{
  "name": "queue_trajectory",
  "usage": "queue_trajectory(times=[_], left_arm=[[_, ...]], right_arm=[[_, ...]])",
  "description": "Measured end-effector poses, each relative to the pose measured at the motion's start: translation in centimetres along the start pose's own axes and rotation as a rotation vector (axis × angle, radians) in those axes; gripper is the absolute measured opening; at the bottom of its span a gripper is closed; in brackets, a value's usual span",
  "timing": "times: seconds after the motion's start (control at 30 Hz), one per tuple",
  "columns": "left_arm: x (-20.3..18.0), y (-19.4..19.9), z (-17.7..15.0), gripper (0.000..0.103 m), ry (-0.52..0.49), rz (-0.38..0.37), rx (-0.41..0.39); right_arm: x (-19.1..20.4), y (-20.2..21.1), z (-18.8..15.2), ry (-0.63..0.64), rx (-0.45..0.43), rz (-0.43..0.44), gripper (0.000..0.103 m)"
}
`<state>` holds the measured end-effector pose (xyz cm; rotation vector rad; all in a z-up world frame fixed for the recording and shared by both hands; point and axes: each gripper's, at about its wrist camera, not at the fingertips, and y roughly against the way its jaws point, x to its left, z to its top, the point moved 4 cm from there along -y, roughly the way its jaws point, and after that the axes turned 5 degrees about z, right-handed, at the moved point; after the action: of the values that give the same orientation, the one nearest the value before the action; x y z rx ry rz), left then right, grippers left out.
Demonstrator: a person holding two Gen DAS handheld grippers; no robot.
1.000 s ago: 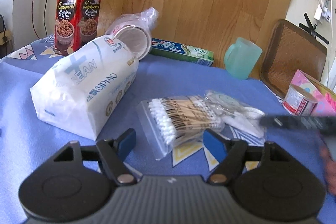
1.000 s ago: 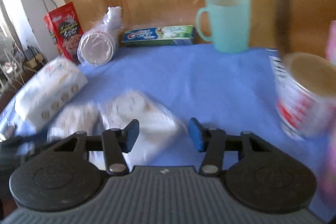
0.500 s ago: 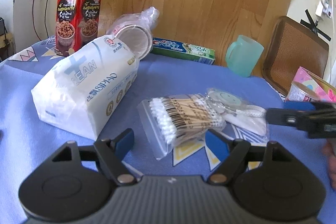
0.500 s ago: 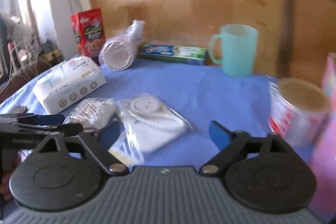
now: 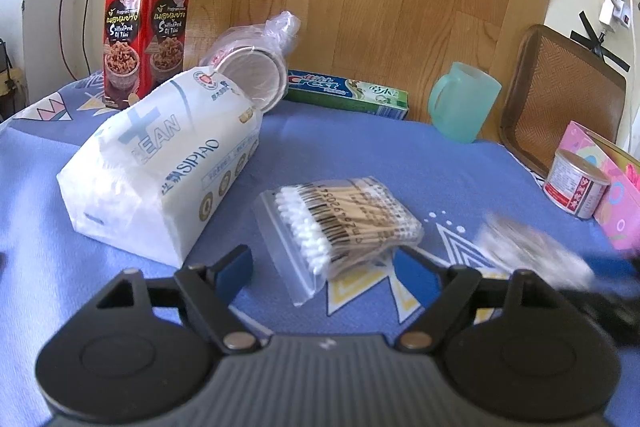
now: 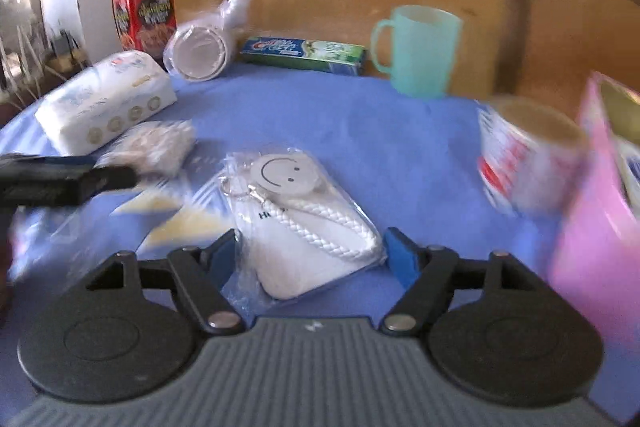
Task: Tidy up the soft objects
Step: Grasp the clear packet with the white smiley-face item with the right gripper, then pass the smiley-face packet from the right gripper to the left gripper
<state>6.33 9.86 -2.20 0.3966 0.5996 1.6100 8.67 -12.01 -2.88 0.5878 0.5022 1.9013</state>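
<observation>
From the left, my left gripper hangs open just short of the light, slippery cotton-swab bag on the blue tabletop, while my open right gripper straddles the soft, crinkly keychain packet, best pinched across its near end; motion blur hides details.

Blue-clothed desk carries tissue pack, cotton swabs, toothpaste box, mug, tin.

Ribbed grey tongs body, black disc-shaped linkages, silver rivets, blue fingertip pads.
</observation>
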Motion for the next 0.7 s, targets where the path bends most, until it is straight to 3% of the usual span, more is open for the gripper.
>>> queue_trajectory(times=[0.13, 0.23, 0.4, 0.57, 0.63, 0.67, 0.7], left_arm=[[0.7, 0.8, 0.1, 0.079, 0.06, -0.054, -0.023], [0.1, 3.1, 0.6, 0.079, 0.172, -0.221, -0.036], [-7.3, 4.3, 1.3, 0.08, -0.044, -0.337, 0.016], [-10.7, 1.2, -0.1, 0.085, -0.076, -0.382, 0.182], [-11.7, 1.1, -0.6, 0.088, -0.112, -0.384, 0.173], [-12.1, 0.9, -0.7, 0.087, -0.131, -0.386, 0.173], [-12.5, 1.0, -0.8, 0.075, -0.139, -0.401, 0.173]], right_arm=[[-0.1, 3.4, -2.2, -0.063, -0.053, -0.007, 0.079], [0.1, 3.8, -2.8, -0.055, -0.064, 0.002, 0.079], [0.6, 3.5, -3.1, 0.014, -0.075, -0.015, 0.081], [0.4, 4.3, -3.8, 0.062, -0.069, -0.043, 0.084], [0.2, 4.5, -4.1, 0.07, -0.068, -0.04, 0.083], [0.2, 4.5, -4.1, 0.076, -0.071, -0.043, 0.079], [0.2, 4.6, -4.1, 0.079, -0.078, -0.044, 0.075]])
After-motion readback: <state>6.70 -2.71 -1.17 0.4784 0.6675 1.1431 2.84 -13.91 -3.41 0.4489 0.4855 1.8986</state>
